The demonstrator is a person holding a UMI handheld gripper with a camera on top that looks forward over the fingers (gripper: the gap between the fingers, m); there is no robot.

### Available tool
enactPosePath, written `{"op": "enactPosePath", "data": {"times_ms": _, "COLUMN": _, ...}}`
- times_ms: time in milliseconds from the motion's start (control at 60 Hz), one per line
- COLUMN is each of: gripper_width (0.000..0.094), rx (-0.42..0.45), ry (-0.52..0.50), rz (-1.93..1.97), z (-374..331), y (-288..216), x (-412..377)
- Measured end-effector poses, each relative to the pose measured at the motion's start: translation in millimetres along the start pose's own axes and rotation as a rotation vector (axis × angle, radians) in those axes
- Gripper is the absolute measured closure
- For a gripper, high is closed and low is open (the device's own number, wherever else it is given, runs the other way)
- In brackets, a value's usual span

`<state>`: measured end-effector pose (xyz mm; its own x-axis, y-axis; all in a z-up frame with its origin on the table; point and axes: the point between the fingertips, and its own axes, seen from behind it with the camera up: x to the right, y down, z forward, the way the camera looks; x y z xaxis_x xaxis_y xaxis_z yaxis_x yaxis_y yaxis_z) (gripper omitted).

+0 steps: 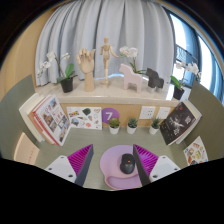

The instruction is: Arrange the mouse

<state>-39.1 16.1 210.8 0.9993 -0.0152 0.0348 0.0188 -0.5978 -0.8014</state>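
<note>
A dark computer mouse (pixel 127 161) lies on a round lilac mouse pad (pixel 119 168) on the green desk. My gripper (pixel 113 162) hovers over it with its two fingers spread wide. The left finger's pink pad (pixel 82 160) is well clear of the mouse. The right finger's pink pad (pixel 146 158) is close beside the mouse's right side. The mouse stands between the fingers, nearer the right one, resting on the pad.
Beyond the fingers stand three small potted plants (pixel 131 126), a purple card (pixel 109 117), books at the left (pixel 50 118) and right (pixel 177 124), a wooden mannequin (pixel 104 55), a wooden hand (pixel 88 72), orchids (pixel 62 70) and horse figures (pixel 134 80) on a shelf.
</note>
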Motion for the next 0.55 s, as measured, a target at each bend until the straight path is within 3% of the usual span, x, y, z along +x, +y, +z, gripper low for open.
{"op": "enactPosePath", "data": {"times_ms": 317, "gripper_width": 0.0148, "rx": -0.008, "ry": -0.117, "rz": 0.051, "z": -74, "y": 11, "x": -48}}
{"op": "enactPosePath", "data": {"times_ms": 550, "gripper_width": 0.0153, "rx": -0.006, "ry": -0.108, "rz": 0.067, "z": -104, "y": 26, "x": -29}}
